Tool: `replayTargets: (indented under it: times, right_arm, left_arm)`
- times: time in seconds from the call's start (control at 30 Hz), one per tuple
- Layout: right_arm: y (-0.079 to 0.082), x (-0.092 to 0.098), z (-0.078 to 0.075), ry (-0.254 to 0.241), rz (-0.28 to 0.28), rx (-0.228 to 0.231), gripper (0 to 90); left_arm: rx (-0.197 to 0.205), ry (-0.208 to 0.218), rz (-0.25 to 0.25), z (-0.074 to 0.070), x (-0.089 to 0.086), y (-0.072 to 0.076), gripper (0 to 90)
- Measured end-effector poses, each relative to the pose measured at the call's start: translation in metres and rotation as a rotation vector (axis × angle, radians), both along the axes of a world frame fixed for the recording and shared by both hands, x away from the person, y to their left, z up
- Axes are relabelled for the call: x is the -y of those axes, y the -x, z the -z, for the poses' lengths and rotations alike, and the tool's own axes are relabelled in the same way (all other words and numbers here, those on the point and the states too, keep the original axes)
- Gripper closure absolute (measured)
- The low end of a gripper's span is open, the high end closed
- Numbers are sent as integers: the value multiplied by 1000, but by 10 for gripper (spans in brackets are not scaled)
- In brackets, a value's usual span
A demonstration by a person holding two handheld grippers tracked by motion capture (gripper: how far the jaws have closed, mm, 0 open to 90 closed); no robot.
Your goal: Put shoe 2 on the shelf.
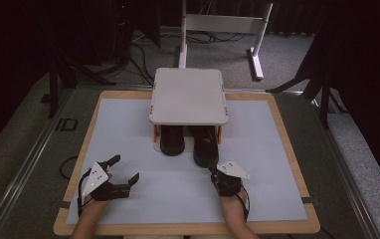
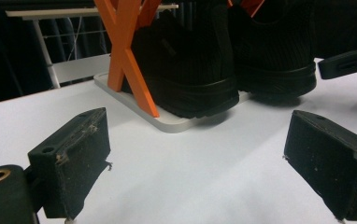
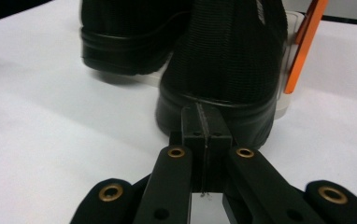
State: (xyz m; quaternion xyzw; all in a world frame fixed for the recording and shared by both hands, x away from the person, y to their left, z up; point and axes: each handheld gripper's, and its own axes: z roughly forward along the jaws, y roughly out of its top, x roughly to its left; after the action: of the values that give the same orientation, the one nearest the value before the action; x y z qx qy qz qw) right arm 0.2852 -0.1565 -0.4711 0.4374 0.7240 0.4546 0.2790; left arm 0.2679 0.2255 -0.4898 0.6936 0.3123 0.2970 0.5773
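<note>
Two black shoes stand under a low white shelf with orange supports. The left shoe sits on the shelf's base plate. The right shoe pokes out farther toward me. My right gripper is shut with nothing between its pads, and its tip rests at the heel of the right shoe. Off to the left on the mat, my left gripper stands open and points at the shoes from a short distance. Nothing lies between its pads.
A white mat covers a wood-edged table. Behind the table a white metal frame stands on the grey floor, with cables and dark stands around it. In the left gripper view the other gripper's tip shows at the right.
</note>
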Motion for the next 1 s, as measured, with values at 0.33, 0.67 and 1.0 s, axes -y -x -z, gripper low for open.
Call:
replayTargets:
  times: [0.33,0.67,1.0]
  right_arm:
    - [-8,-7,7,16,-6,-76,900]
    - [-33,-7,2,15,18,-99,900]
    - [-50,-12,-4,31,19,-66,900]
  left_arm:
    - [-1,-1,0,0,0,0,76]
    - [-1,1,0,0,0,0,76]
    - [0,1,-1,0,0,0,76]
